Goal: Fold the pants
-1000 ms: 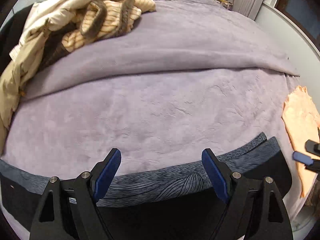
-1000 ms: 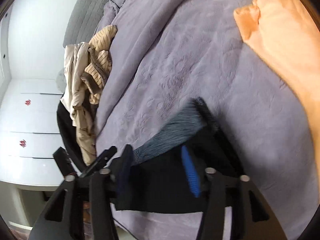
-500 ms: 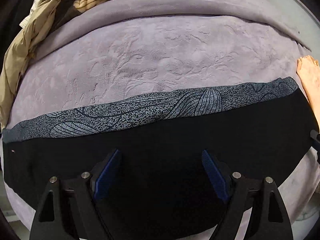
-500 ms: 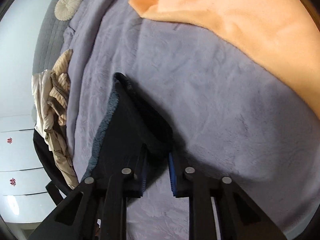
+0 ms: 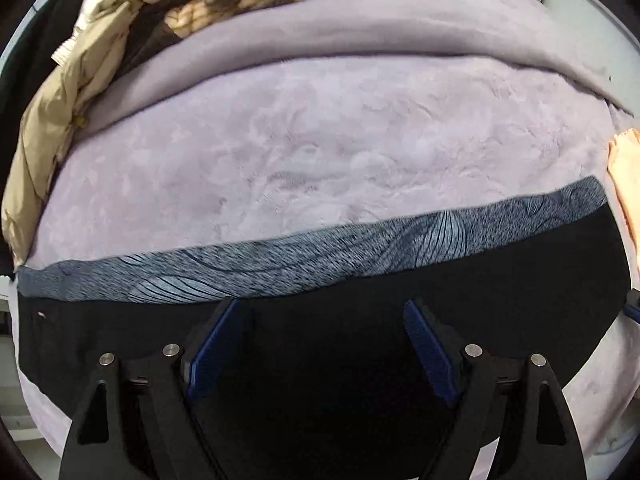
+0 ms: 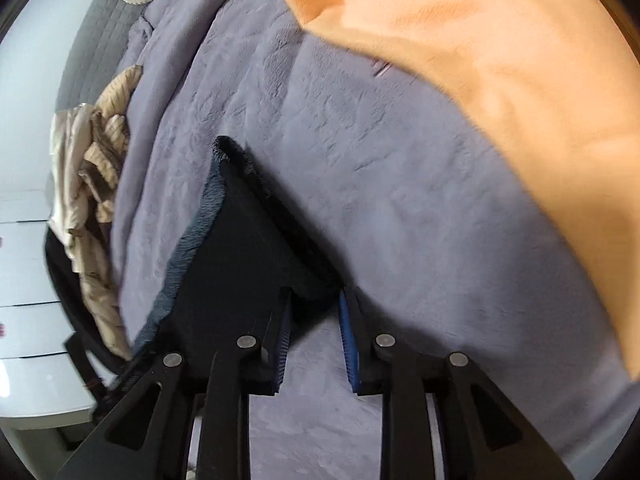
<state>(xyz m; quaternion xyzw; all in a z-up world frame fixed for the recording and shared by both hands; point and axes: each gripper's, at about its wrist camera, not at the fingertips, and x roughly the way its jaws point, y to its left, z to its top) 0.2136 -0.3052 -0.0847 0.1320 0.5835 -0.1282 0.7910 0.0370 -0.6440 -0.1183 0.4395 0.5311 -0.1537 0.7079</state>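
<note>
The black pants (image 5: 320, 360) lie flat across the near side of the purple bed, with a grey-blue patterned band (image 5: 320, 260) along their far edge. My left gripper (image 5: 324, 312) is open, its blue pads wide apart just above the black cloth, holding nothing. In the right wrist view the pants (image 6: 240, 256) run away to the left. My right gripper (image 6: 314, 304) is partly open at their right corner, which sits at the mouth of the jaws; the pads do not pinch it.
A purple plush blanket (image 5: 320, 140) covers the bed. A pile of beige and striped clothes (image 5: 160, 12) lies at the far left. An orange garment (image 6: 500, 80) lies on the right. A white drawer unit (image 6: 24, 320) stands by the bed.
The right gripper was shut on the pants corner and has opened. The left gripper has drawn back a little, so less black cloth and more of the bed shows.
</note>
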